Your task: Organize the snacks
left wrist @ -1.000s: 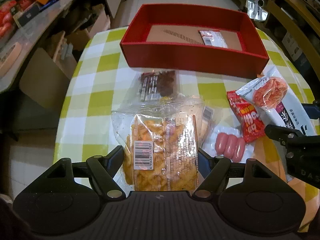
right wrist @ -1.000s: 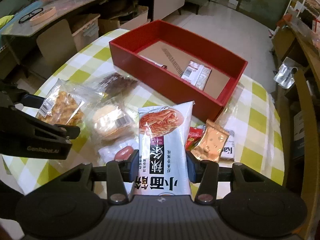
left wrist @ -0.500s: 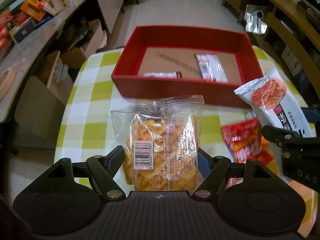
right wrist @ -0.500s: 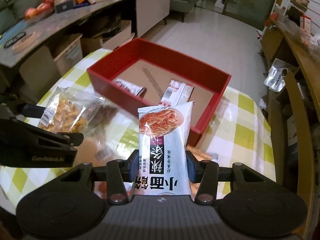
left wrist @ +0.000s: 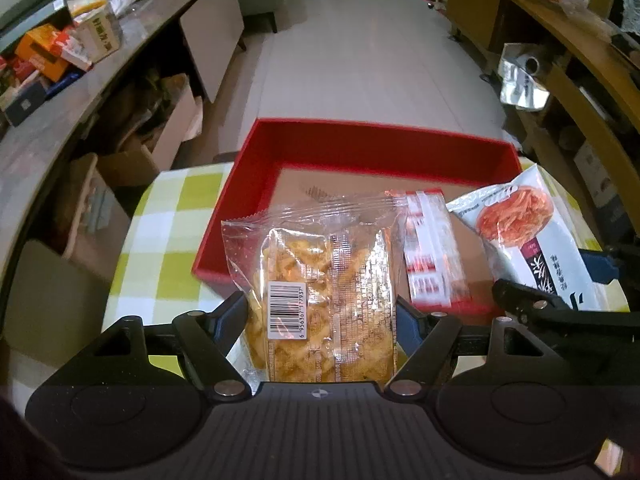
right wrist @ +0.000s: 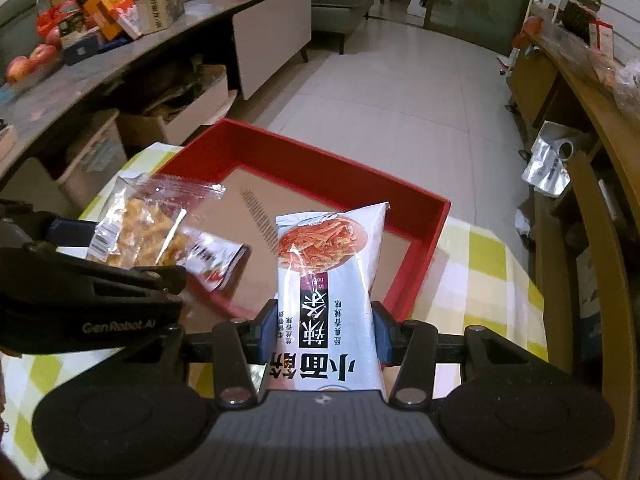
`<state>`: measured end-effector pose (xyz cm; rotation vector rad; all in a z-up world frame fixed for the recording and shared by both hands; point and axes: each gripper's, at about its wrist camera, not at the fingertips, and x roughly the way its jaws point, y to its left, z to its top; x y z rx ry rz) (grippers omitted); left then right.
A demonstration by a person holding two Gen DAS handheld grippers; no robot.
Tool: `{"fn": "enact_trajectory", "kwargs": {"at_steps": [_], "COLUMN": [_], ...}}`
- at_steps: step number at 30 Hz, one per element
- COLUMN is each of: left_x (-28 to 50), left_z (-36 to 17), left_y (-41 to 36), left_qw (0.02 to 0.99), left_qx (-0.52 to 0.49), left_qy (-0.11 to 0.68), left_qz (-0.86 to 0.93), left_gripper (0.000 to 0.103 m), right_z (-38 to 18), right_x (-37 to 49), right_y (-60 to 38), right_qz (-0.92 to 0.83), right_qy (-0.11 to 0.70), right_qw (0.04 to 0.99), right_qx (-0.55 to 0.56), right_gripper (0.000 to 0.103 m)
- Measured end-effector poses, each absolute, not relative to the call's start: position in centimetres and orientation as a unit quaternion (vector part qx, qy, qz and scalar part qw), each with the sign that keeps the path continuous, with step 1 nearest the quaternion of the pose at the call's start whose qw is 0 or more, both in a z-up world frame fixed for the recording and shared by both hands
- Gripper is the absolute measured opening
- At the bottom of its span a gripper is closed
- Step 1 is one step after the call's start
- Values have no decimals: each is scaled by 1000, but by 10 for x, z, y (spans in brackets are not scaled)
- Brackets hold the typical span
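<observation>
My left gripper (left wrist: 322, 316) is shut on a clear bag of orange fried snacks (left wrist: 316, 280), held over the near wall of the red box (left wrist: 360, 136). To its right, the white noodle-snack packet (left wrist: 532, 236) hangs over the box, with my right gripper (right wrist: 322, 334) shut on that white packet (right wrist: 328, 280). The red box (right wrist: 320, 168) stands on the green-checked table (right wrist: 492, 264). A red-and-white packet (left wrist: 428, 248) lies on the box's cardboard floor. In the right wrist view the clear bag (right wrist: 140, 224) and the left gripper (right wrist: 120, 276) show at the left.
A long counter (right wrist: 120, 52) with boxes and apples runs along the left, with cardboard boxes (left wrist: 132, 152) under it. A wooden shelf unit (right wrist: 580, 128) stands to the right. Tiled floor (left wrist: 360, 52) lies beyond the table's far edge.
Both grippers moved forward with their packets, from over the loose snacks on the table to over the red box. The loose snacks have dropped out of view.
</observation>
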<state>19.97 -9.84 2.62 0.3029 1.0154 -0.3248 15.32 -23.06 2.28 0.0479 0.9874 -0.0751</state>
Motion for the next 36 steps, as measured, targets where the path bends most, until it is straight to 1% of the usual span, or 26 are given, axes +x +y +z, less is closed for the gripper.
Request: {"fn": "enact_trajectory", "kwargs": {"at_steps": [13,16,18,23,31,36], "left_x": [264,271,271,267,246,233], "left_z": [-1,-9,-10,-2,6,11], "left_y": [-119,-116,-115,-115,-116,-99], "left_qw": [853,847,846,853,852,849], "left_qx": [137,134,136,136,166,174], "left_qy": [485,498,500,489,479,481], "left_qz": [-133,-131,-126,-124,-132,-134], "left_gripper": [80,82,86,90,92,93], "right_z": [-15,-23,-25,-18,-3,5], "right_x": [209,214,215,207,192,182], "right_y": [-255,-256,-257,-258,-258,-248], "right_qz": [-50,-52,-51,-54,-60,-52], "right_qy": [460,463,465,462,468,473], "right_qw": [885,884,883,884,881,879], "right_qx": [49,48,51,45,41,31], "right_gripper": [55,58,61,61,62,62]}}
